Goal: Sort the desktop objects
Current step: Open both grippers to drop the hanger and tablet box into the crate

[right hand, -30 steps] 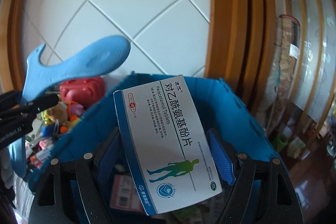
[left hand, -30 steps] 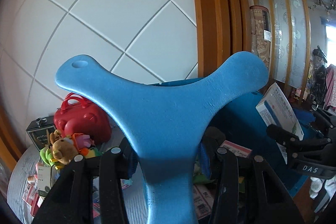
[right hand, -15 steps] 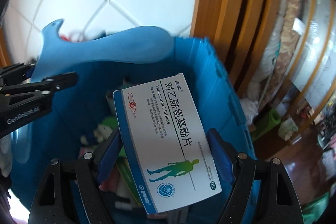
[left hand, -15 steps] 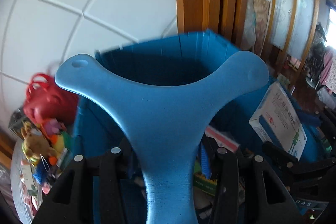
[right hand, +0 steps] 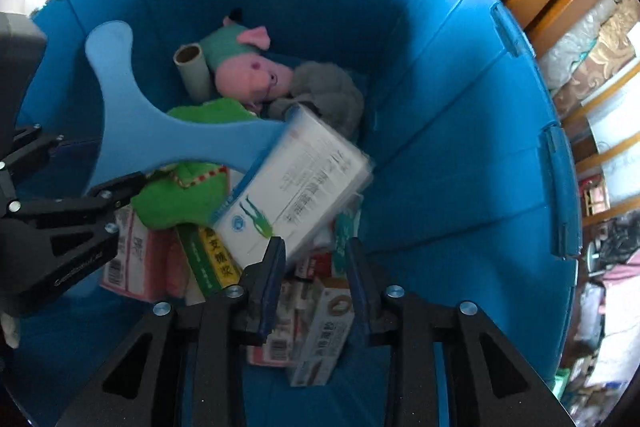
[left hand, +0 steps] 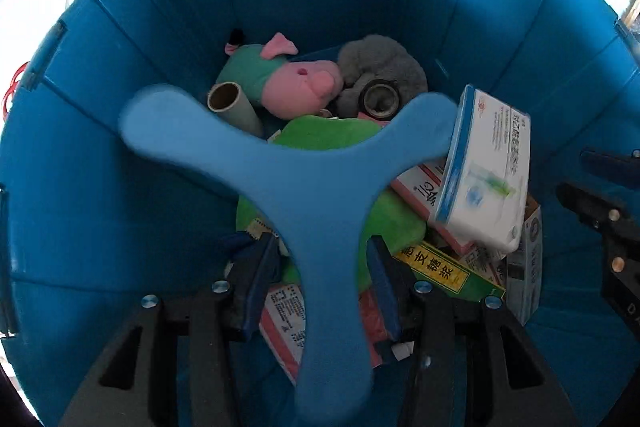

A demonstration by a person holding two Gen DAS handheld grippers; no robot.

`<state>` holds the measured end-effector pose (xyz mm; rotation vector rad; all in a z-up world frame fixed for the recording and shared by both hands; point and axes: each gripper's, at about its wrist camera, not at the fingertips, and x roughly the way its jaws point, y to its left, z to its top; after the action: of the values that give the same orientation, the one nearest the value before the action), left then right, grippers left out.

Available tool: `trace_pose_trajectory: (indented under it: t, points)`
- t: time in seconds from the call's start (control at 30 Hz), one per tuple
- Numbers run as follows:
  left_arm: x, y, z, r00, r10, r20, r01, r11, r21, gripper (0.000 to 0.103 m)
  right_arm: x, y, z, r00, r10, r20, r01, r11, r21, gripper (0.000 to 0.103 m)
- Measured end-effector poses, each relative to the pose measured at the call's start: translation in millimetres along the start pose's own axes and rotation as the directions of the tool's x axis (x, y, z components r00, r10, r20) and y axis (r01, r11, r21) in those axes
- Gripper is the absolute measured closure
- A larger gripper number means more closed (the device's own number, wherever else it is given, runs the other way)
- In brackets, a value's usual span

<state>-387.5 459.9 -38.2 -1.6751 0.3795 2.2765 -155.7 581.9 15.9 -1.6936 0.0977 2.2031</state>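
Now depositing into bin (left hand: 120, 39): left gripper (left hand: 320, 267) clamped on boomerang (left hand: 304, 187); right gripper (right hand: 316, 259) just narrowed, empty, medicine box (right hand: 296, 183) released. Next: release boomerang over centre.

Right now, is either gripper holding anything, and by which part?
The left gripper holds the blue three-armed foam piece by one arm. The right gripper holds nothing: the white medicine box is loose ahead of its closing jaws, over the blue bin.

Inside the bin (left hand: 132, 27): plush pig (left hand: 296, 83) at 12 o'clock, cardboard tube (left hand: 234, 105) at its 9, grey plush (left hand: 380, 63) at its 3. Medicine box (left hand: 484, 171) lies atop the carton pile (left hand: 444, 267) at 3 o'clock, touching the three-armed foam piece (left hand: 312, 195).
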Motion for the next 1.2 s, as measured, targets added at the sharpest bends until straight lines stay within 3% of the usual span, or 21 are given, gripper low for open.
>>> trace_pose_trajectory:
  t: [0.37,0.5,0.6,0.63,0.73,0.83,0.97,1.1,1.13,1.2]
  points:
    - [-20,4,0,0.997,-0.036,0.072,0.037,0.999,-0.009,0.057,-3,2,6,1.000,0.008,-0.018,-0.008,1.000,-0.009,0.069]
    - [-47,6,-5,0.986,-0.064,0.153,0.067,0.998,-0.015,0.057,-24,6,1,1.000,-0.004,0.028,0.005,1.000,-0.021,0.045]
    - [-76,6,-17,0.969,-0.066,0.240,0.069,0.998,-0.007,0.057,-49,8,-7,0.995,-0.028,0.098,0.031,0.999,-0.027,0.027]
    - [-86,6,-22,0.960,-0.059,0.272,0.063,0.998,-0.007,0.057,-56,9,-9,0.992,-0.037,0.120,0.040,0.999,-0.024,0.019]
    - [-111,9,-42,0.930,-0.053,0.363,0.063,0.998,-0.016,0.057,-80,13,-22,0.978,-0.056,0.203,0.061,0.998,-0.019,0.011]
    - [-133,13,-66,0.893,-0.048,0.447,0.071,0.997,-0.034,0.041,-98,18,-37,0.959,-0.041,0.281,0.044,0.999,-0.004,0.002]
    - [-164,18,-99,0.819,-0.017,0.574,0.060,0.997,-0.056,0.024,-116,25,-57,0.924,-0.041,0.380,0.024,0.998,0.049,0.002]
    - [-184,23,-130,0.742,0.040,0.669,0.035,0.995,-0.098,0.015,-136,27,-84,0.865,-0.075,0.496,-0.007,0.987,0.160,0.000]
    - [-188,24,-136,0.731,0.067,0.679,0.018,0.993,-0.117,0.010,-141,27,-93,0.840,-0.091,0.535,-0.026,0.978,0.207,0.000]
    - [-190,25,-148,0.718,0.106,0.688,-0.007,0.989,-0.146,0.004,-146,31,-104,0.815,-0.105,0.569,-0.044,0.970,0.241,0.000]
